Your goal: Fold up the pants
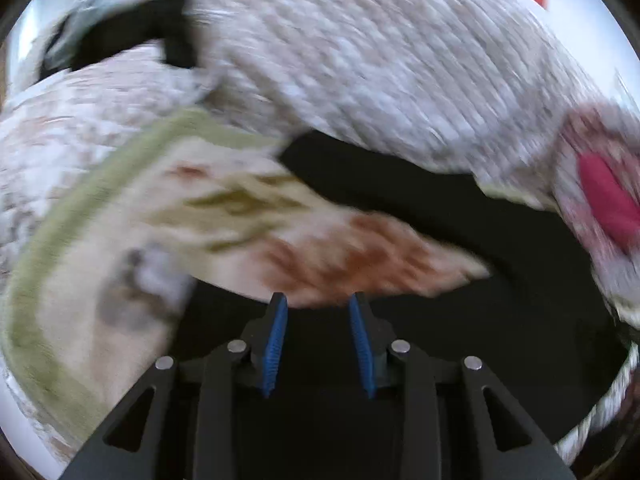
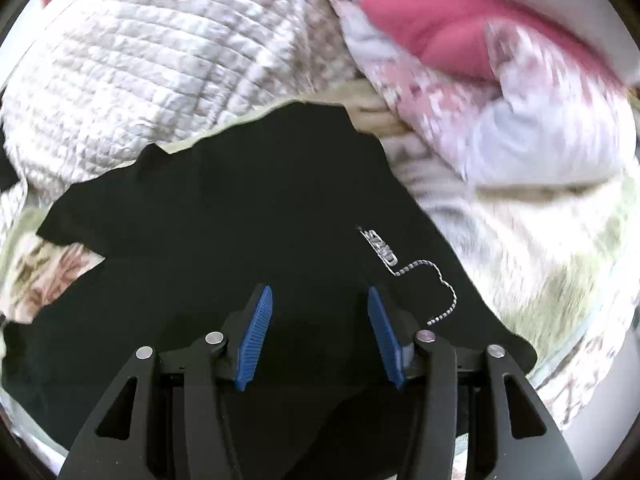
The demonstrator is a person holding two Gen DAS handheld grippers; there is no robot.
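Observation:
The black pants (image 2: 248, 208) lie spread on a bed, with a small silver logo and bead chain (image 2: 416, 276) on the right part. My right gripper (image 2: 320, 300) is open just above the pants, blue pads apart, holding nothing. In the left wrist view the pants (image 1: 420, 208) show as a dark mass across the middle and bottom. My left gripper (image 1: 318, 306) is open and empty over the pants' edge, near a floral sheet. The view is motion-blurred.
A white quilted blanket (image 1: 380, 60) covers the bed behind the pants and also shows in the right wrist view (image 2: 140, 72). A floral sheet with a green border (image 1: 224, 216) lies left. A pink-and-white pillow (image 2: 460, 40) sits at the right. A dark garment (image 1: 120, 28) lies far left.

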